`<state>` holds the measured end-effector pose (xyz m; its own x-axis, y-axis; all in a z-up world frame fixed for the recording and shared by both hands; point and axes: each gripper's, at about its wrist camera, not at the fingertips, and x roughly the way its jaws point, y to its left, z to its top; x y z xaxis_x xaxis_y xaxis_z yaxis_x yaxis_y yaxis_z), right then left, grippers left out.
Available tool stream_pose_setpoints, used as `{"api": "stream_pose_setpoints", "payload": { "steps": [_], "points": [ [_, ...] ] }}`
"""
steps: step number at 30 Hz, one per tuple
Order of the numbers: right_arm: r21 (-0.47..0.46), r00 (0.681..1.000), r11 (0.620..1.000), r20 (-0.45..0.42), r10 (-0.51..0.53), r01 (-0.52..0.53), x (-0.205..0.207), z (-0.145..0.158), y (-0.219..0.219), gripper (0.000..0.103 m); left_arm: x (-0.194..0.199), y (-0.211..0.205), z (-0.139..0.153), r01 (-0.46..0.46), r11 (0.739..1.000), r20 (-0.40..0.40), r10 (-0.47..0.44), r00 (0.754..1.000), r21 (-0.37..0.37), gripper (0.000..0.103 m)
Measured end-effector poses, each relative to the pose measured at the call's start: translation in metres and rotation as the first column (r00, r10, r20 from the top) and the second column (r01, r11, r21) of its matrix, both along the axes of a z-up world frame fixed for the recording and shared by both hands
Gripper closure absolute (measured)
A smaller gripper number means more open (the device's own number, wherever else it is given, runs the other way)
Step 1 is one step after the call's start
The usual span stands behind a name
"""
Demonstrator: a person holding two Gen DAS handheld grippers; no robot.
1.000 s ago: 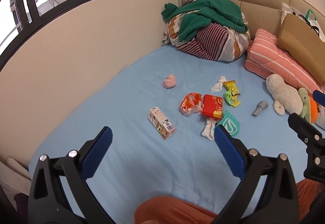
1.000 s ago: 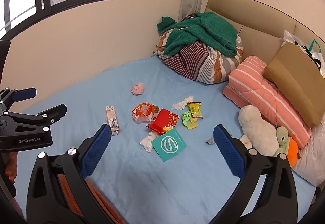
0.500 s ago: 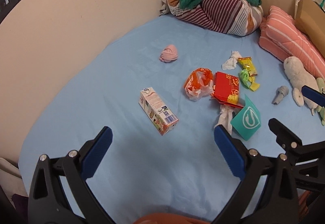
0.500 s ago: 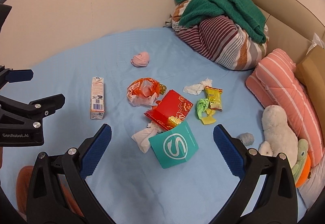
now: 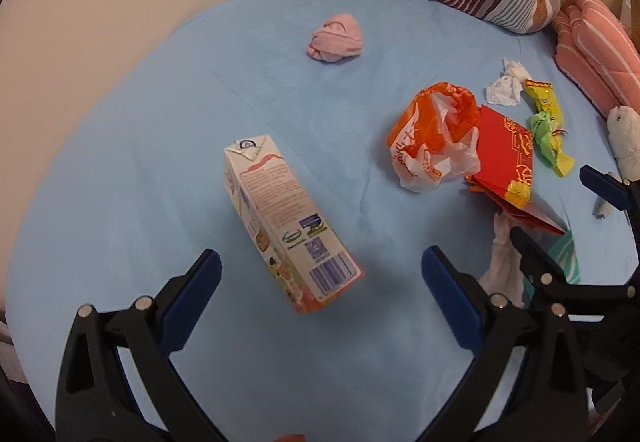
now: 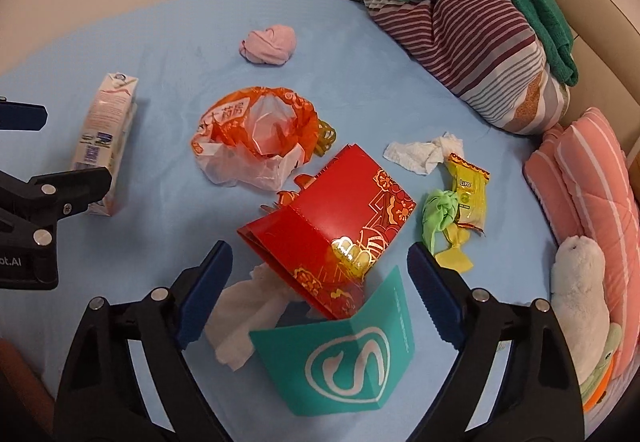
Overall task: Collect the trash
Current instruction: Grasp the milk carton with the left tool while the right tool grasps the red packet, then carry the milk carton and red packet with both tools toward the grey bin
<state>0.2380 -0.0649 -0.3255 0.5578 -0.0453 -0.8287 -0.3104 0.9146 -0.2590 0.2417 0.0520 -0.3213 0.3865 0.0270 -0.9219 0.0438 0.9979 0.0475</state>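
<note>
Two claws open; right closing, empty.

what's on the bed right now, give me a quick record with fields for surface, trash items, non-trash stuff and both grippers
surface: light blue bed sheet
trash: milk carton lying flat; orange plastic bag; red paper bag; teal card; crumpled tissues; yellow snack wrapper; green wrapper
other: pink cloth ball; striped bedding bundle; plush toy
left gripper: open, empty, lined up with the carton
right gripper: jaws closing, over the red bag, pads not touching
</note>
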Motion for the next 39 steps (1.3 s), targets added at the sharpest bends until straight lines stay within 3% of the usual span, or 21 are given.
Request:
{"api": "stream_pose_setpoints", "payload": {
  "steps": [1,3,7,9,10,17,27,39],
  "points": [
    [-0.012,1.0,1.0,-0.007,0.002,-0.002,0.004,-0.006,0.0,0.029,0.003,-0.001,-0.006,-0.003,1.0,-0.008,0.003,1.0,0.001,0.004],
    [-0.018,0.999,1.0,-0.033,0.005,-0.005,0.011,-0.016,-0.001,0.057,0.008,-0.002,-0.016,-0.012,1.0,-0.018,0.012,1.0,0.012,0.004],
    [0.017,0.998,1.0,-0.064,0.009,-0.008,0.019,-0.026,-0.006,0.079,0.01,-0.002,-0.025,-0.011,1.0,-0.01,0.011,1.0,0.017,0.008],
    [0.04,0.998,0.999,-0.061,0.005,-0.003,0.02,-0.025,-0.008,0.088,0.009,0.0,-0.027,-0.02,0.999,-0.016,0.02,1.0,0.03,0.036],
    [0.049,0.998,0.999,-0.058,0.003,0.0,0.021,-0.024,-0.008,0.09,0.009,0.001,-0.028,-0.028,0.999,-0.019,0.028,0.999,0.034,0.043],
    [0.12,1.0,0.993,-0.004,-0.008,0.008,0.016,-0.001,-0.013,0.098,0.004,0.011,-0.018,-0.043,0.999,0.017,0.043,0.999,-0.009,0.06],
    [0.321,0.998,0.946,0.016,-0.059,0.051,0.002,0.049,-0.035,0.101,-0.009,0.013,0.012,-0.028,0.999,0.064,0.03,0.998,-0.038,0.063],
    [0.41,0.997,0.912,0.068,-0.048,0.016,-0.028,0.103,-0.036,0.102,-0.029,0.023,0.057,-0.014,0.999,0.129,0.02,0.991,-0.046,0.065]
  ]
}}
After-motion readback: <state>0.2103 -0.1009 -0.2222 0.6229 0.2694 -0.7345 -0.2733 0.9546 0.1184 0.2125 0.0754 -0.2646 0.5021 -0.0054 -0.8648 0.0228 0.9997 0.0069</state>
